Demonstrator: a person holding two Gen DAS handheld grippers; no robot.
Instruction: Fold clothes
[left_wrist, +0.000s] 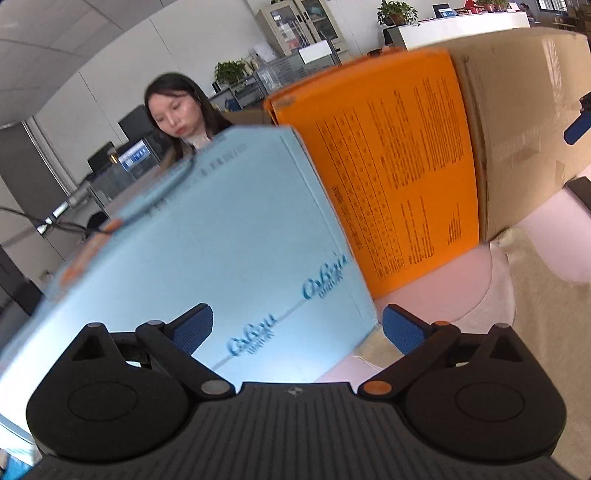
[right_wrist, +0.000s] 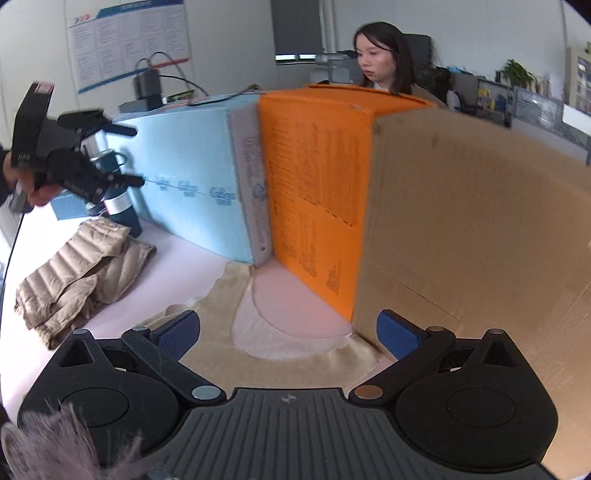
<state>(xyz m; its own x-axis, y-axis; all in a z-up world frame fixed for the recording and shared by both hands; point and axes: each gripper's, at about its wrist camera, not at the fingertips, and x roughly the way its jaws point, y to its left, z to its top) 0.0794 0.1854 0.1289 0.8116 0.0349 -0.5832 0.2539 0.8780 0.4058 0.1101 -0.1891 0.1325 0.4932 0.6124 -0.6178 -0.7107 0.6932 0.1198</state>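
Observation:
A beige fleecy garment (right_wrist: 295, 373) lies flat on the pale table (right_wrist: 177, 266), with a pinkish rounded part (right_wrist: 291, 314) towards the boxes. My right gripper (right_wrist: 288, 332) hovers over it, open, nothing between its blue pads. A quilted beige jacket (right_wrist: 81, 273) lies folded at the left. My left gripper (right_wrist: 131, 155), held by a hand, hangs above that jacket with its fingers apart. In the left wrist view my left gripper (left_wrist: 298, 326) is open and empty in front of the blue box, and the beige garment (left_wrist: 535, 295) lies to its right.
A blue box (right_wrist: 188, 166), an orange box (right_wrist: 314, 184) and a brown cardboard box (right_wrist: 480, 240) stand in a row along the table's far side. A teal bottle (right_wrist: 123, 210) stands by the blue box. A person (right_wrist: 384, 55) sits behind the boxes.

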